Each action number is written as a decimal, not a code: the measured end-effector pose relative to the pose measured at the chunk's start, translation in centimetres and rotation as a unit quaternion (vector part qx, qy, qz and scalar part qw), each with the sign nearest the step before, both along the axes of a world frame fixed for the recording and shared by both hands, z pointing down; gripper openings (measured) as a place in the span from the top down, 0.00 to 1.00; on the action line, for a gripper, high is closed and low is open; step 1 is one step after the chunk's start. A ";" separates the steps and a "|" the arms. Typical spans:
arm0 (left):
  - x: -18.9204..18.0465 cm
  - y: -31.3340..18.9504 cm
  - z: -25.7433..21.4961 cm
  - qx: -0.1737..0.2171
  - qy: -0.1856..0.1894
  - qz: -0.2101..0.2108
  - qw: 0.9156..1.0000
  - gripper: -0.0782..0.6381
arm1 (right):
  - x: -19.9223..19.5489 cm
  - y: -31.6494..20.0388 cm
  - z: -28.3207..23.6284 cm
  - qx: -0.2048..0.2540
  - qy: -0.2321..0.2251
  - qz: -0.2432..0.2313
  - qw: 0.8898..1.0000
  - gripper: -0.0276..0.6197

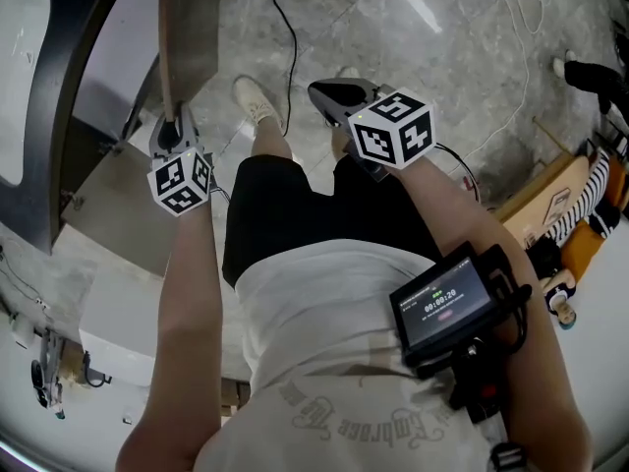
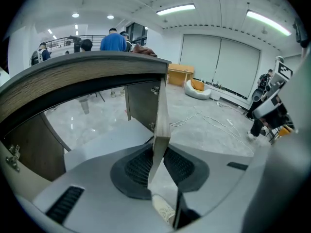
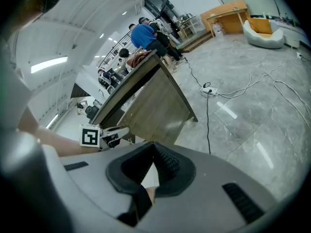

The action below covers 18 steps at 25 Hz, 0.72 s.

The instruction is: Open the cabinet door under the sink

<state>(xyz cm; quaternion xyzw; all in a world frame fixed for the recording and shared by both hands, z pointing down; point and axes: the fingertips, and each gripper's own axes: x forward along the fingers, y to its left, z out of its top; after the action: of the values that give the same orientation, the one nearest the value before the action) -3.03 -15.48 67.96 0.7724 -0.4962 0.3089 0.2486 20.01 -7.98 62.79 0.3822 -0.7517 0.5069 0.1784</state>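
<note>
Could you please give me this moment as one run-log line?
door: open | left gripper: jaws shut on door edge | right gripper: jaws shut, empty, clear of door

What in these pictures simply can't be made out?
Sink: head view, the left edge cuts it off.
Cabinet inside: left gripper view, the countertop and shadow hide most of it.
Distant people: left gripper view, too small to tell what they do.
Cabinet door face: left gripper view sees it edge-on only.

The open cabinet door [image 1: 190,28] stands edge-on at upper left, walling off sideways passage there. Upper centre and right, the floor [image 1: 442,57] lies open, crossed by a black cable [image 1: 294,52]. A wooden box [image 1: 545,200] crowds the right edge.
</note>
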 end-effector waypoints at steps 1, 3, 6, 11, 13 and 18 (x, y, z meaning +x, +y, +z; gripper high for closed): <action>1.8 0.7 -0.1 -0.001 0.000 -0.002 1.000 0.79 | 1.7 0.6 -0.2 0.001 -0.001 -0.002 1.000 0.94; 4.0 1.7 -0.3 -0.004 -0.002 -0.011 1.000 0.79 | 4.0 1.2 -0.3 0.002 -0.003 -0.002 1.000 0.94; 5.6 2.4 0.1 -0.009 -0.004 -0.019 1.000 0.79 | 5.6 1.2 0.0 0.004 -0.006 -0.003 1.000 0.94; 7.8 3.5 0.5 -0.021 0.001 -0.033 0.999 0.79 | 8.6 1.3 0.0 0.006 -0.007 -0.005 1.000 0.94; 8.4 3.5 0.4 -0.023 -0.005 -0.038 0.999 0.79 | 9.5 1.3 0.0 0.009 -0.012 -0.007 1.000 0.94; 11.4 3.9 0.3 -0.029 -0.010 -0.050 0.998 0.79 | 11.7 2.3 -0.2 0.020 -0.016 -0.029 0.999 0.94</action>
<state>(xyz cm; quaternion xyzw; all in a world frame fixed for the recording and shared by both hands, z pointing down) 8.42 -11.54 68.22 0.7360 -0.5275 0.3179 0.2811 31.75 -5.72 62.63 0.3559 -0.7753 0.4920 0.1735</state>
